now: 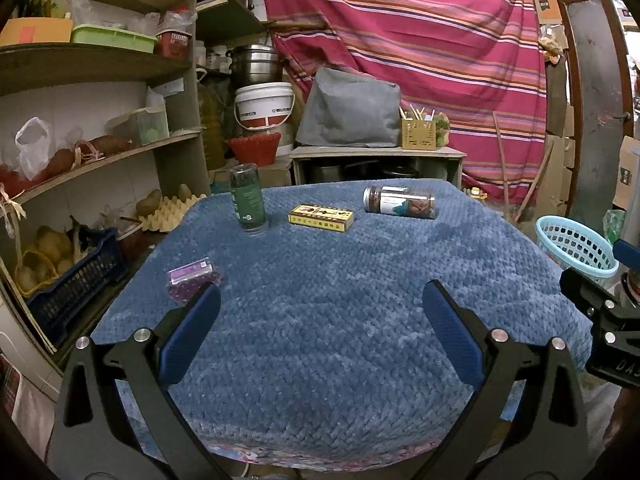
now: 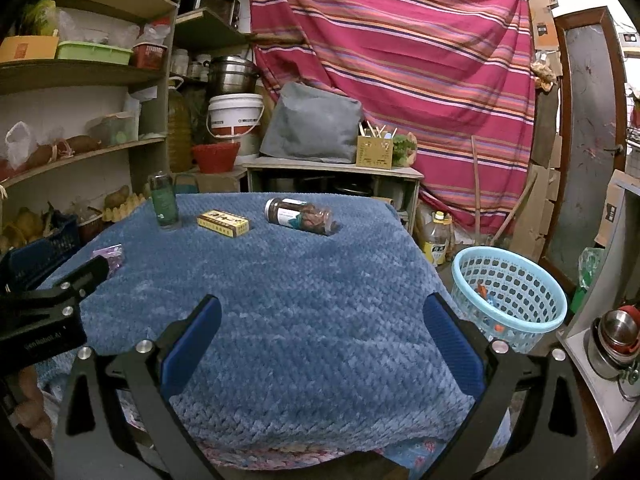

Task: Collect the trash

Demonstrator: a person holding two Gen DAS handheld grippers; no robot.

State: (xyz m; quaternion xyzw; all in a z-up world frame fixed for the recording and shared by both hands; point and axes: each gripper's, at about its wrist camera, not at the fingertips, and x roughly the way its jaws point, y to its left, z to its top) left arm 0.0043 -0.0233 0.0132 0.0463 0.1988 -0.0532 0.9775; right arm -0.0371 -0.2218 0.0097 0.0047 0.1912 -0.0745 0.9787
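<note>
Both grippers hover at the table's near edge, left gripper (image 1: 320, 320) and right gripper (image 2: 322, 328) spread wide, holding nothing. Nearest trash is the purple packet (image 1: 193, 279), just beyond the left jaws' left finger. Farther off: upright green bottle (image 1: 248, 200), yellow box (image 1: 321, 218), a jar (image 2: 299, 216) lying crosswise. The basket (image 2: 510, 292) sits right of the table, nearer the right gripper.

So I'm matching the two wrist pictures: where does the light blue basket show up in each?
Left wrist: the basket is at the right edge, beyond the table, partly cut off by the right gripper.
Right wrist: lower right, on the floor beside the table.
Shared landmark: the lying jar on the blue cloth.
</note>
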